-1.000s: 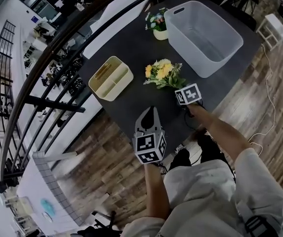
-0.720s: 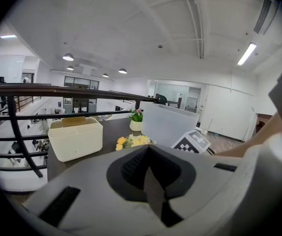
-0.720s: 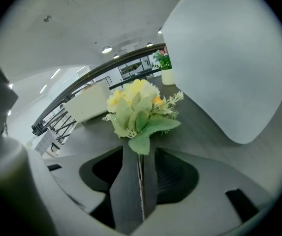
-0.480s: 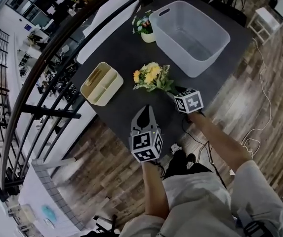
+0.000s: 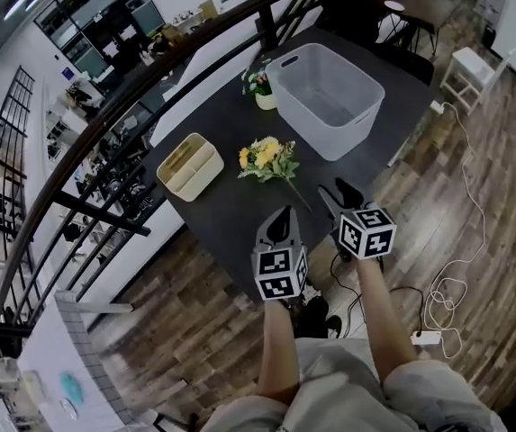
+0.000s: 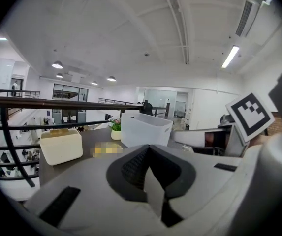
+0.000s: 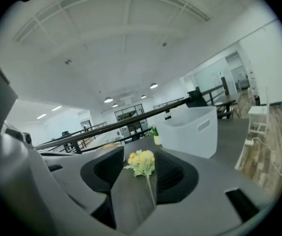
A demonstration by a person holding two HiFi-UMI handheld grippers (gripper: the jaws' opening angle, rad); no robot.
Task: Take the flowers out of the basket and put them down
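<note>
A bunch of yellow flowers (image 5: pixel 265 158) lies on the dark table (image 5: pixel 230 124), its stem pointing at me, in front of the white basket (image 5: pixel 328 95). My right gripper (image 5: pixel 340 196) hangs open above the table's near edge, well back from the stem. Its jaws have just been opening, and nothing is between them. In the right gripper view the flowers (image 7: pixel 141 162) show far off between the spread pads of the right gripper (image 7: pixel 141 188), with the basket (image 7: pixel 190 127) behind them. My left gripper (image 5: pixel 280 226) is shut and empty beside it. The left gripper (image 6: pixel 148 168) faces the basket (image 6: pixel 145 129).
A cream box (image 5: pixel 190 165) stands at the table's left. A small pot of pink and white flowers (image 5: pixel 258 84) sits by the basket's far left corner. A black railing (image 5: pixel 104 133) runs along the table's far side. Cables (image 5: pixel 447 286) and a white stool (image 5: pixel 469 75) are on the wood floor.
My right gripper has let go of the flower stem, opened, risen and drawn back past the table's near edge. The flowers stay lying on the table. My left gripper has shifted slightly.
</note>
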